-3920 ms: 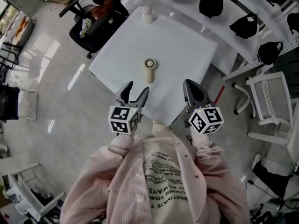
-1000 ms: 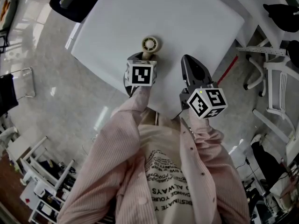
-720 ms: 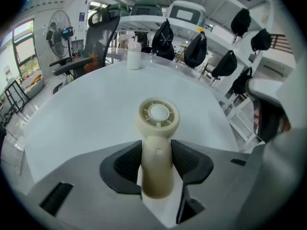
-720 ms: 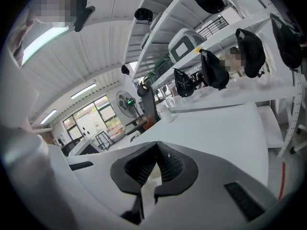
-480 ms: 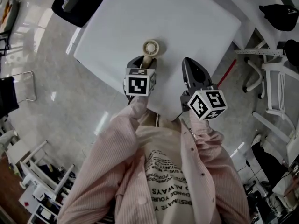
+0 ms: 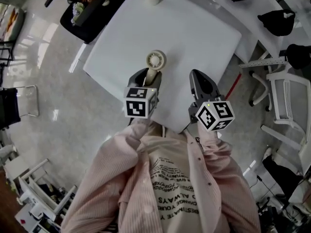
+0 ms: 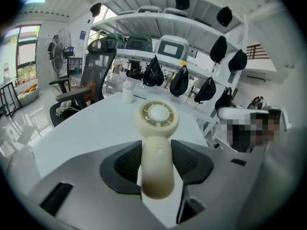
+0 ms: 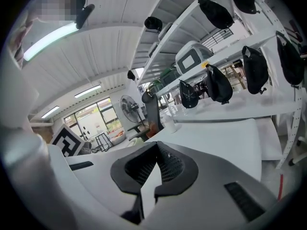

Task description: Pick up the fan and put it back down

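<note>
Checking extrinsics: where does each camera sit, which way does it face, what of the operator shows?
Head view: on the person's head, looking steeply down at the table; shirt, left tool on the fan, right tool show.
Left gripper view: on the left tool, facing along its jaws, shut on the fan, toward shelves.
Right gripper view: on the right tool, facing shelves; jaws together, empty.
Shared: table in all; fan in head and left.
</note>
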